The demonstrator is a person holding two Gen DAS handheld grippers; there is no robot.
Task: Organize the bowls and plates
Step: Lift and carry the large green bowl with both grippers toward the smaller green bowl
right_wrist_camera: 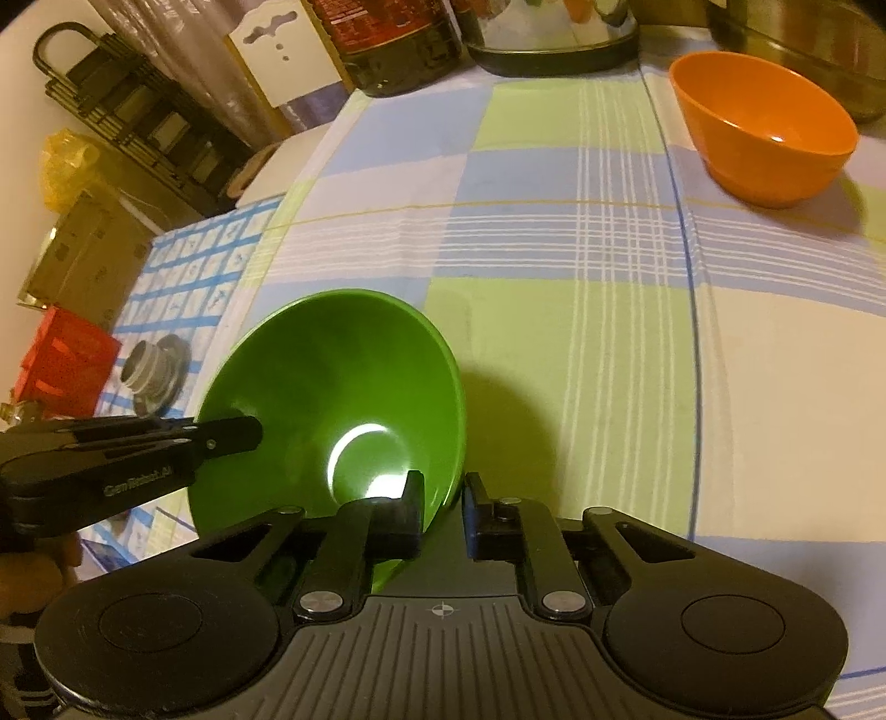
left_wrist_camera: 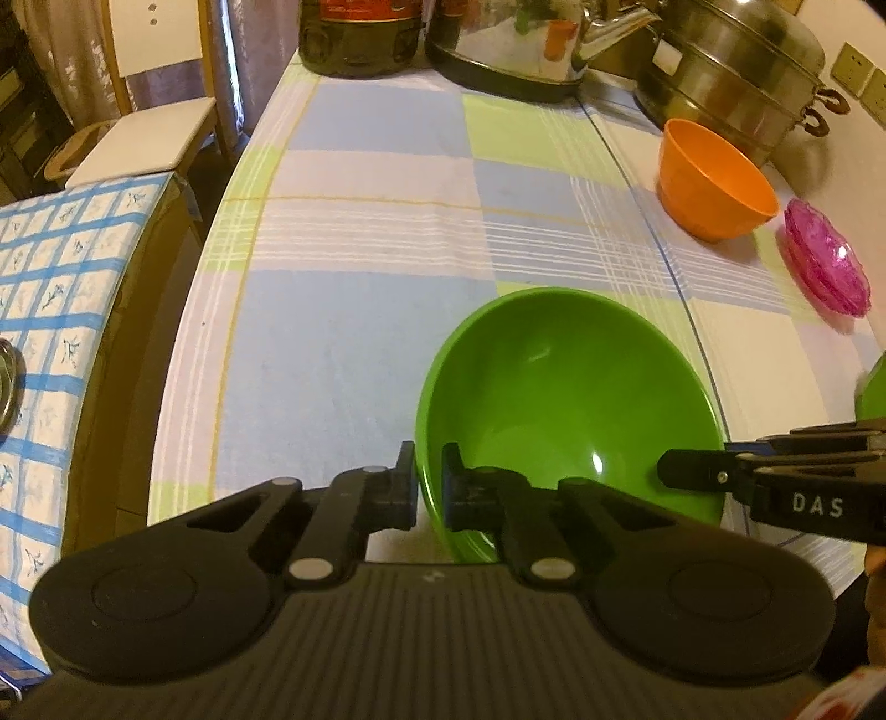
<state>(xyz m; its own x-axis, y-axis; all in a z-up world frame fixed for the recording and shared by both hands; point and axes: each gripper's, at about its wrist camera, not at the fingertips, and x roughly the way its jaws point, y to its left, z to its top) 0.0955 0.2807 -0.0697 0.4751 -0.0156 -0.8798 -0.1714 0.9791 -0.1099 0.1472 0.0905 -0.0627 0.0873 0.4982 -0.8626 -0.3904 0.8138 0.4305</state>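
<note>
My left gripper is shut on the near left rim of a green bowl, held tilted above the checked tablecloth. My right gripper is shut on the right rim of a second green bowl, also tilted off the cloth. Each gripper shows from the side in the other's view: the right one, the left one. An orange bowl stands upright at the far right; it also shows in the right wrist view. A stack of pink glass plates lies right of it.
A steel steamer pot, a kettle and a dark bottle line the table's far edge. A lower surface with a blue grid cloth sits to the left, with a metal lid on it. A chair stands beyond.
</note>
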